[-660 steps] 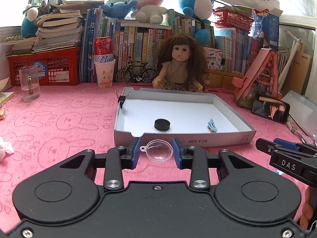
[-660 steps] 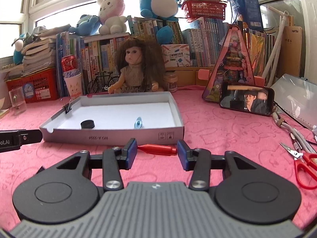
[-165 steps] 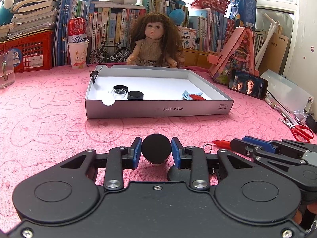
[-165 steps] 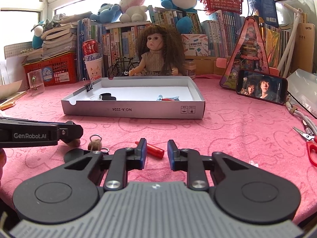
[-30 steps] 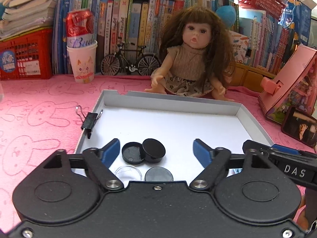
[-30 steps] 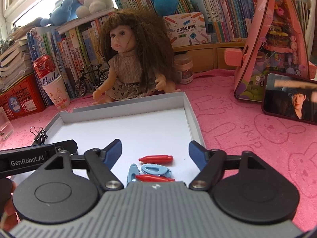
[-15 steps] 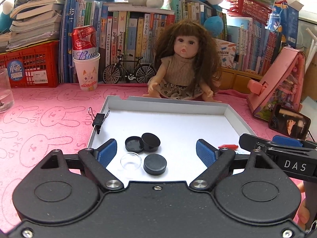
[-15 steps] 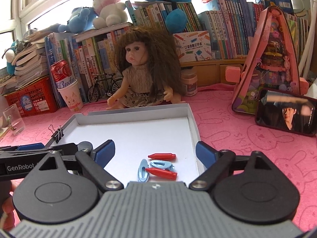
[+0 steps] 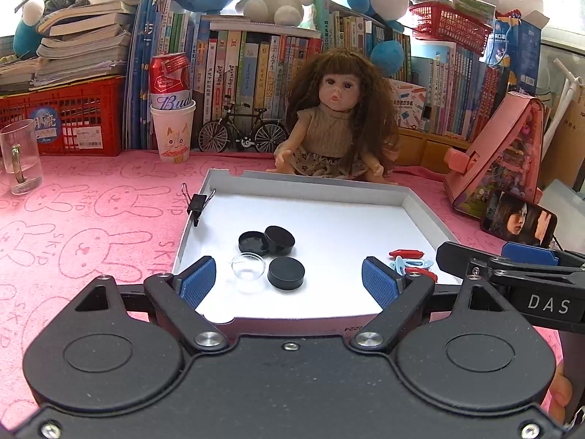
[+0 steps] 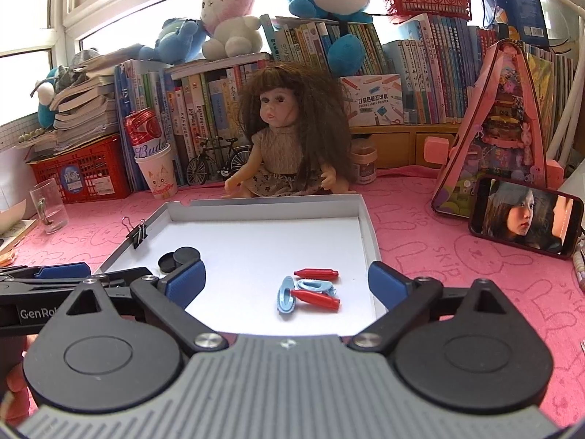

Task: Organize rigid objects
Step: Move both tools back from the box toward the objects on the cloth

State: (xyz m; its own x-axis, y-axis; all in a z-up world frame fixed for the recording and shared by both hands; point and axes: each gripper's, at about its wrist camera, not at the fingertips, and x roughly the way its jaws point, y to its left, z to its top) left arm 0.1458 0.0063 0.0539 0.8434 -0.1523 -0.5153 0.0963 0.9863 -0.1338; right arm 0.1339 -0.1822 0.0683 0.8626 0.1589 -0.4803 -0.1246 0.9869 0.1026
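Observation:
A white shallow box (image 9: 329, 184) (image 10: 371, 230) lies on the pink cloth. Its left part holds black caps (image 9: 286, 273) (image 9: 279, 240) (image 9: 251, 241) and a clear dish (image 9: 248, 267). Its right part holds red caps (image 10: 316, 274) (image 10: 315, 300) and light-blue clips (image 10: 287, 298). A black binder clip (image 9: 197, 203) grips the left wall. My left gripper (image 9: 289, 283) is open and empty above the box's near edge. My right gripper (image 10: 285, 283) is open and empty above the near right part; it also shows in the left wrist view (image 9: 512, 274).
A doll (image 9: 338, 131) sits behind the box. A cup with a red can (image 9: 172, 124), a toy bicycle (image 9: 243, 130), books and red crates line the back. A glass mug (image 9: 18, 157) stands at left. A phone (image 10: 526, 217) and a pink house (image 10: 501, 135) stand at right.
Both grippers have drawn back toward me and risen slightly; the box looks farther off. Both stay open and empty. The third black cap lies in the box.

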